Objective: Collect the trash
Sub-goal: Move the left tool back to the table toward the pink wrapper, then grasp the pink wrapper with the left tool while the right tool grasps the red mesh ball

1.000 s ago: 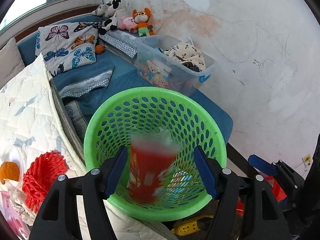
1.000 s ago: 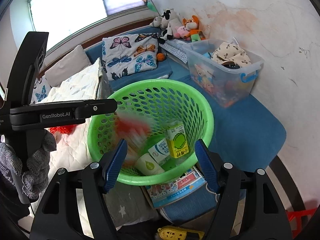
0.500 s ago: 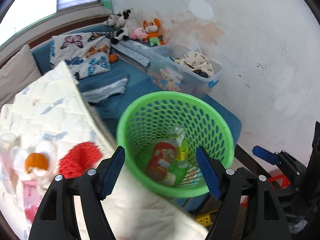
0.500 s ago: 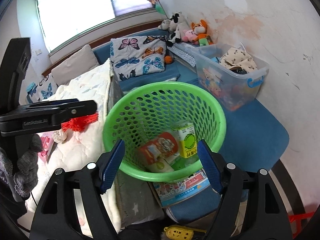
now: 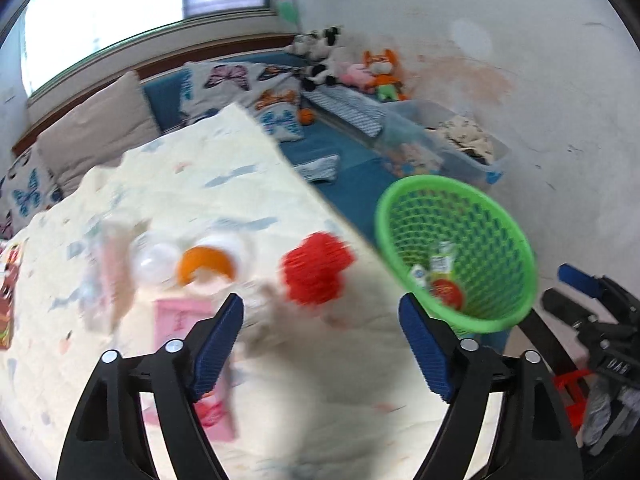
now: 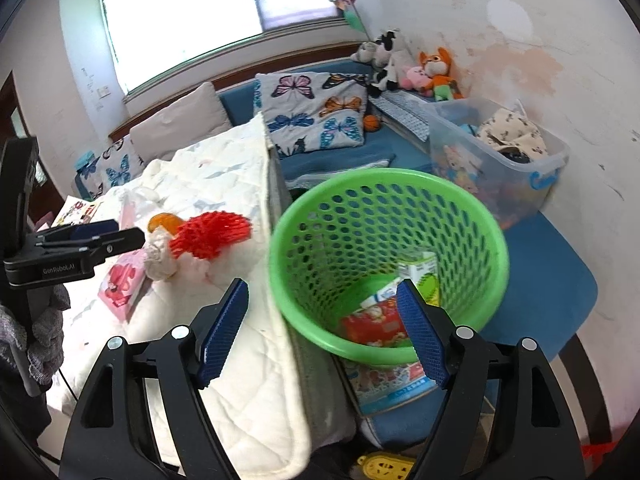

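A green perforated basket (image 6: pixel 384 200) stands beside the quilted bed; it also shows in the left wrist view (image 5: pixel 456 208). Inside lie a red can (image 6: pixel 372 322), a green-and-white carton (image 6: pixel 424 276) and other packs. On the white quilt (image 5: pixel 200 200) lie a red foam net (image 5: pixel 316 268), an orange peel (image 5: pixel 204 264), a clear cup (image 5: pixel 156 260), a pink packet (image 5: pixel 180 316) and crumpled tissue (image 6: pixel 160 256). My left gripper (image 5: pixel 320 344) is open and empty above the quilt. My right gripper (image 6: pixel 322 332) is open and empty at the basket's near rim.
A clear storage bin (image 6: pixel 500 152) of toys and clothes stands behind the basket on the blue mat (image 6: pixel 548 272). Butterfly pillows (image 6: pixel 316 116) and plush toys (image 6: pixel 420 68) line the back. A picture book (image 6: pixel 392 380) lies under the basket. A yellow power strip (image 6: pixel 384 466) lies on the floor.
The red can dropped from my left gripper into the basket. My left gripper has swung left over the quilt toward the trash there. My right gripper has shifted slightly left.
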Demonstrator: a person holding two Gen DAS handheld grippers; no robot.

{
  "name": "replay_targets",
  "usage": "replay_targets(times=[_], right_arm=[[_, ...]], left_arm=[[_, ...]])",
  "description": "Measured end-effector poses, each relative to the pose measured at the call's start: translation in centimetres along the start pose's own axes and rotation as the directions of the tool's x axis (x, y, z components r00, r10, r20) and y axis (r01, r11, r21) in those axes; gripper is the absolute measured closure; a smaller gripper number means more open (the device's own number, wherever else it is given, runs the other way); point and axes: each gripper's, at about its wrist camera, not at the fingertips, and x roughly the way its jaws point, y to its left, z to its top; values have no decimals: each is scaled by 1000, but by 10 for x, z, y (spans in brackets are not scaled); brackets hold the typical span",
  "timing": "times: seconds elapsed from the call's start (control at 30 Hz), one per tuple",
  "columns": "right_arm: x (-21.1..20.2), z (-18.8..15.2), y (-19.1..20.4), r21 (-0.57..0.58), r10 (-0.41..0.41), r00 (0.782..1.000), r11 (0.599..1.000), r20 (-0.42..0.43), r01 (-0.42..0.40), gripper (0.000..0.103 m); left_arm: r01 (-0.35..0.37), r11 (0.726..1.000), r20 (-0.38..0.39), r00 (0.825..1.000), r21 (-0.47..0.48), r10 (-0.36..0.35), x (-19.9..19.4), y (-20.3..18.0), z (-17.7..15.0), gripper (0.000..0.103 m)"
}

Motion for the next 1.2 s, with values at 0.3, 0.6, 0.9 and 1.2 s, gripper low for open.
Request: replay_targets(times=[0.3,0.6,0.9,1.2], right_arm=[[14,2,30,-41,38,999,998,-21,-39,26],[34,1,57,-83,64,996,994,-65,-69,25],[53,0,78,-107,85,991,990,-100,-96,25],[71,0,101,-129,116,985,983,-130,-133,25]], left_arm=[[-102,993,-47,994,-67,99,9,59,-30,20],[-144,986,-126,983,-88,133,38,86,-48,16],[-142,985,-154,980,-95,126,58,91,-50,19],[-102,987,-156,984,-125,82,54,99,-55,52]])
